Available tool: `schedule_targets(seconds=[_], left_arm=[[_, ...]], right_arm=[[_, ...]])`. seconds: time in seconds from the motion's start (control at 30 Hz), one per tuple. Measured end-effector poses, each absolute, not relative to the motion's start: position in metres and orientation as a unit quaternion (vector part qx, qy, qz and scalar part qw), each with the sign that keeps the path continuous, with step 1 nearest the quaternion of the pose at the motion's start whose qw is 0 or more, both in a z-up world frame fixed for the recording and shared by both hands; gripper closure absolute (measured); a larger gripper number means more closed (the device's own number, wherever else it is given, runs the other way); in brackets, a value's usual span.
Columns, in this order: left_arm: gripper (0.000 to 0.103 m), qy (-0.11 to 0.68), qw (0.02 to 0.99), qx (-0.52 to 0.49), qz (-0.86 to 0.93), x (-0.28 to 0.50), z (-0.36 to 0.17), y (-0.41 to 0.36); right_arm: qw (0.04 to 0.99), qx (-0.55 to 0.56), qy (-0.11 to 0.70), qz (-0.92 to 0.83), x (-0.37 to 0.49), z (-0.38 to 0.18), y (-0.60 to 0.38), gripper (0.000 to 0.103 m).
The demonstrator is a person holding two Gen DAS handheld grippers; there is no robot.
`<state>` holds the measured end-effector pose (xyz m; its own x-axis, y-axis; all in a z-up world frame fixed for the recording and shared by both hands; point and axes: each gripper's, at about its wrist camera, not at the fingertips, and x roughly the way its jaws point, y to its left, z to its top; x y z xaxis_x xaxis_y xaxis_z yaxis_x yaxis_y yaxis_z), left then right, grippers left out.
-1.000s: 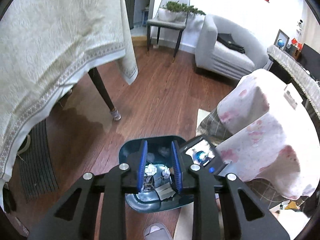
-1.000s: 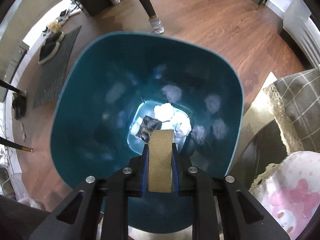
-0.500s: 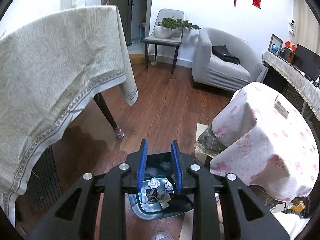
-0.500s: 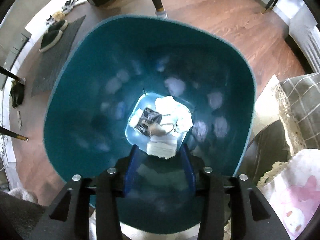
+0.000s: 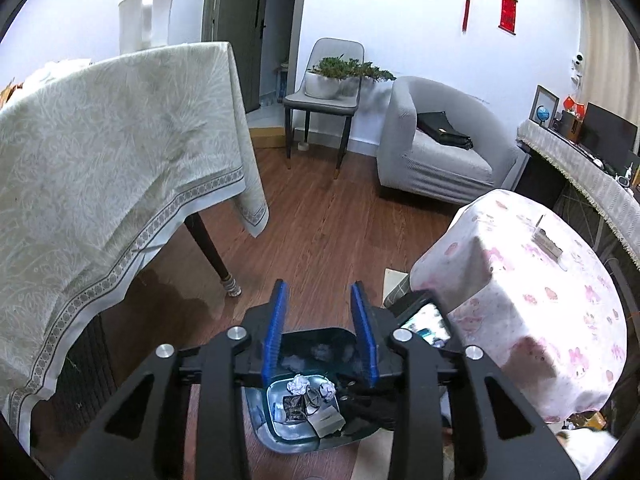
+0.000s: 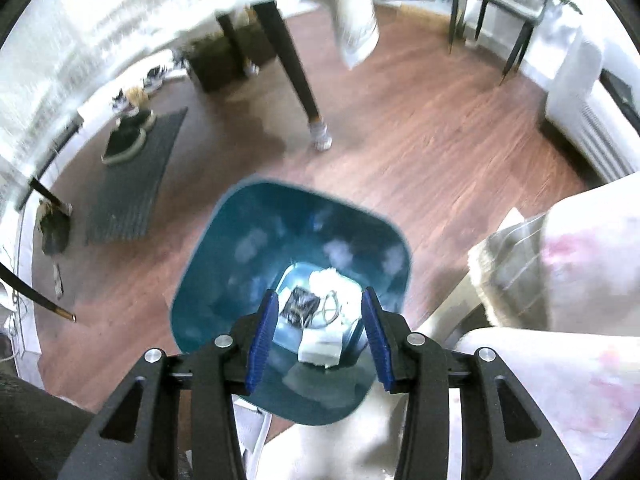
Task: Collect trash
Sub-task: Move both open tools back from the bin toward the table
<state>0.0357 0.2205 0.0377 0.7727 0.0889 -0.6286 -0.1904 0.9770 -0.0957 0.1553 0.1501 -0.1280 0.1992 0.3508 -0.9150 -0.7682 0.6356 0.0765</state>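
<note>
teal plastic bin, rounded-square, lower centre; crumpled paper inside (blurry); left gripper jaws just opening, empty; right gripper jaws apart, empty.

R gripper over teal bin, jaws apart after just opening, nothing btwn pads. Bin on wood floor. In bin bottom: white crumpled tissue, dark wrapper, thin wire loop, pale flat box nearest. Far: dark table leg. Far left: grey mat w/ shoes. Right: pink-print cloth. Frame motion-blurred.
</note>
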Motion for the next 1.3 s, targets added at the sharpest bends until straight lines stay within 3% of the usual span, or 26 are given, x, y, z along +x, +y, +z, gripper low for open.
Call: schedule_targets(seconds=[0.37, 0.67, 1.3], left_arm=[[0.054, 0.309, 0.945, -0.086, 0.063, 0.049, 0.055, 0.202], [0.048, 0.311, 0.947, -0.077, 0.032, 0.067, 0.058, 0.165], [0.036, 0.330, 0.941, -0.058, -0.038, 0.122, 0.050, 0.075]], right_arm=[[0.805, -0.163, 0.436, 0.368, 0.167, -0.027, 0.090, 0.059], [0.834, -0.152, 0.408, 0.339, 0.176, 0.008, 0.033, 0.059], [0.880, -0.126, 0.370, 0.270, 0.209, 0.049, -0.107, 0.035]])
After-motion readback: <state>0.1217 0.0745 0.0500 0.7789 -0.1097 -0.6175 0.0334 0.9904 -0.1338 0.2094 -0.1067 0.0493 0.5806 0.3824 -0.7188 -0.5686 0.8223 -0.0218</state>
